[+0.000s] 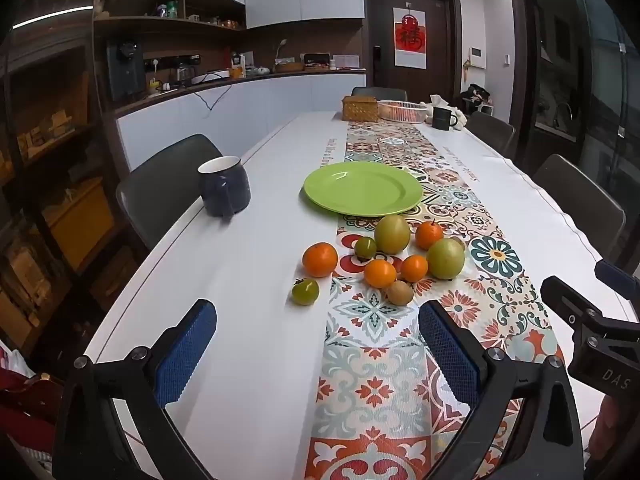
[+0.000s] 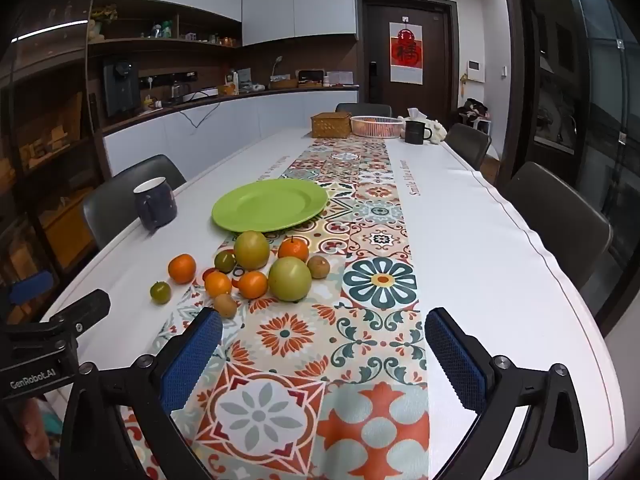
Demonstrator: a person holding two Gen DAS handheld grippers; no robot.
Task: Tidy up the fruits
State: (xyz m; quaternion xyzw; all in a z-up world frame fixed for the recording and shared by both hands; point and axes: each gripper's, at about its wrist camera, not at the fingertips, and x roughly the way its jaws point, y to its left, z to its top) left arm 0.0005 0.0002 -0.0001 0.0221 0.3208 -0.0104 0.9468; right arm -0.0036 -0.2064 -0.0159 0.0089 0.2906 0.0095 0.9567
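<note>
**Fruit cluster loose, plate bare**

Fruits lie bunched on the patterned runner, just short of the green plate: glossy oranges, two large greenish ones, small green tomatoes, brown kiwis. Round skins will likely roll; take an outlier first, squeezing across the middle. Left gripper and right gripper hover with fingers wide, holding nothing. Dark mug stands apart on the bench.

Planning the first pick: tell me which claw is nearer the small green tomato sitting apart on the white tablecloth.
Left. The left claw is just behind the small green tomato; the right claw is farther right.
</note>
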